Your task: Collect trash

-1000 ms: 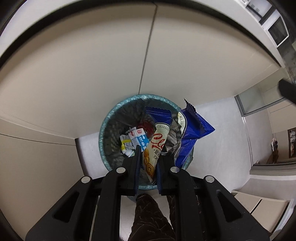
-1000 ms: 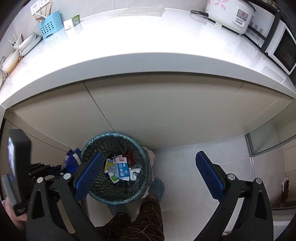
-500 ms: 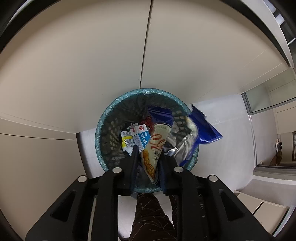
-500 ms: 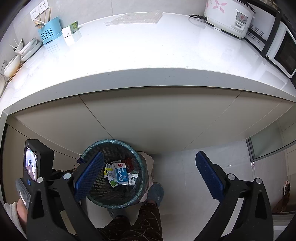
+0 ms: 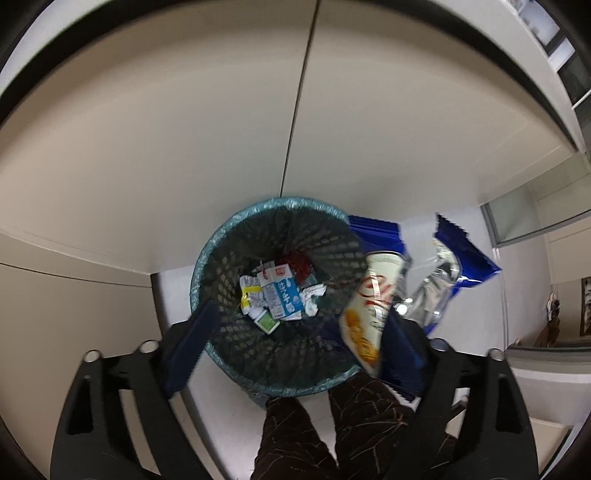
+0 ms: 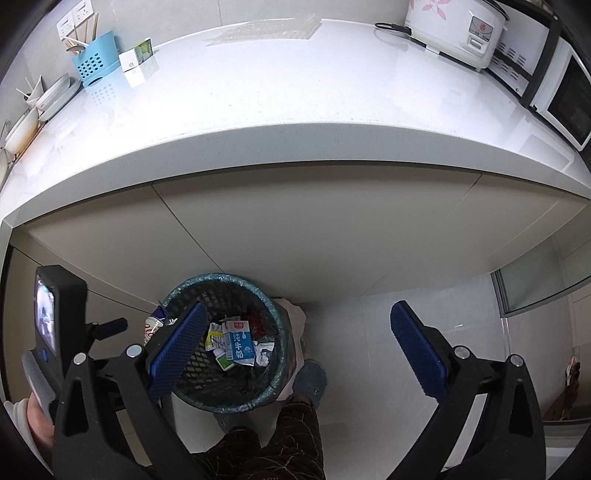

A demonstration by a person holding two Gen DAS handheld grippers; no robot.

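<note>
Left hand-held gripper (image 5: 295, 336) points down over the wastebasket (image 5: 221, 251), jaws opening & already wide; blue pads apart, one at the basket's left rim, other at right. Blue/cream snack bag (image 5: 369, 310) sits btw the jaws near the right pad, blurred, over the basket's right rim; pads don't look to be pressing it, though contact w/ the right pad can't be ruled out. Its foil inside & blue back flare out to the right (image 5: 443, 280). Basket is dark mesh w/ blue-green liner, standing on the floor against the cabinet front (image 5: 184, 129). Inside: blue/white milk carton (image 6: 240, 341), yellow wrapper, crumpled white paper, sth red. Right hand-held gripper (image 6: 295, 343) wide open, nothing in it, hanging just right of the basket. Person's patterned trouser leg (image 6: 280, 435) & slipper (image 6: 310, 380) by the basket. White table (image 6: 295, 92) above carries a rice cooker (image 6: 454, 29), microwave (image 6: 565, 96), blue utensil holder (image 6: 94, 62), small box, dishes at left.
</note>
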